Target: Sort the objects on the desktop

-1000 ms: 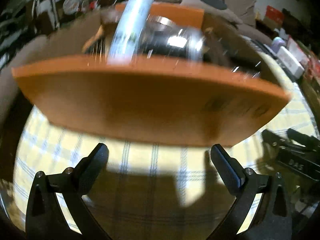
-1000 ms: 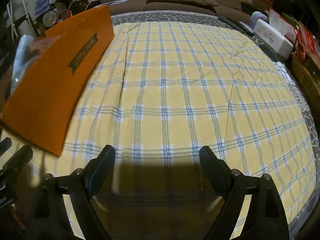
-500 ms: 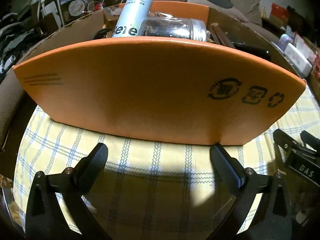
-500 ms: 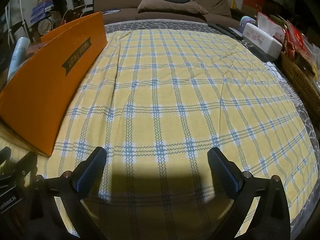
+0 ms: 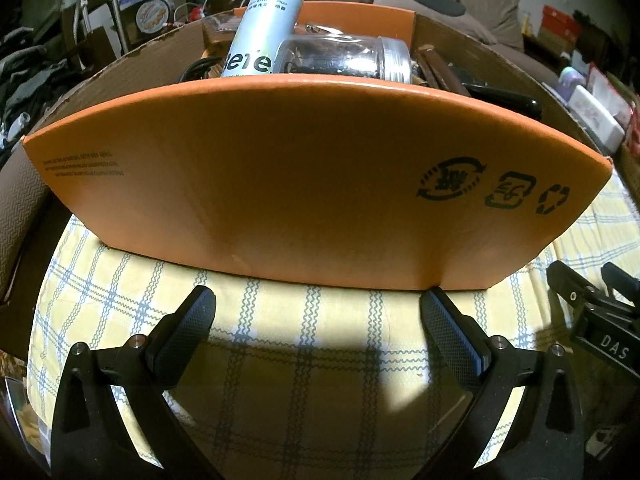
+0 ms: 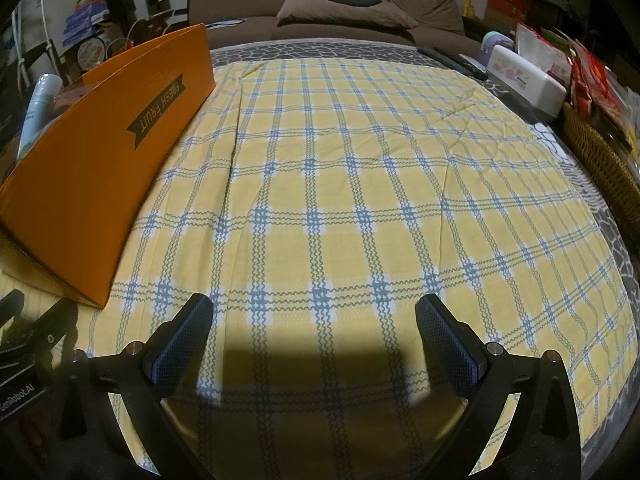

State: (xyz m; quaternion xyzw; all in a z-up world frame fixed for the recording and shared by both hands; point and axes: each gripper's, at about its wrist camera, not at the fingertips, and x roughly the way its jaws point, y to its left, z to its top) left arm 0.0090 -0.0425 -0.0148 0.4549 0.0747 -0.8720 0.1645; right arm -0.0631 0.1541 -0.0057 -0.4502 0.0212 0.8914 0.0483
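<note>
An orange cardboard box point(image 5: 312, 176) stands on the yellow checked tablecloth point(image 5: 304, 320), right in front of my left gripper point(image 5: 316, 312), which is open and empty just short of its near wall. Inside it a silver spray can point(image 5: 264, 24) leans upright, a clear jar with a metal lid point(image 5: 344, 58) lies on its side, and dark items point(image 5: 500, 96) lie at the right. In the right wrist view the box point(image 6: 100, 152) is at the left. My right gripper point(image 6: 312, 320) is open and empty over bare cloth point(image 6: 360, 184).
A brown sofa with cushions point(image 6: 344, 16) lies beyond the table. A white tissue box point(image 6: 524, 76), a remote point(image 6: 452, 60), a wicker basket point(image 6: 600, 160) and red packets point(image 6: 596, 76) line the right edge. Clutter stands at the back left point(image 5: 80, 32).
The left wrist view has steadied from blur and sits lower, with the box wall filling more of it. The right gripper has drawn back slightly and its jaws have widened a little.
</note>
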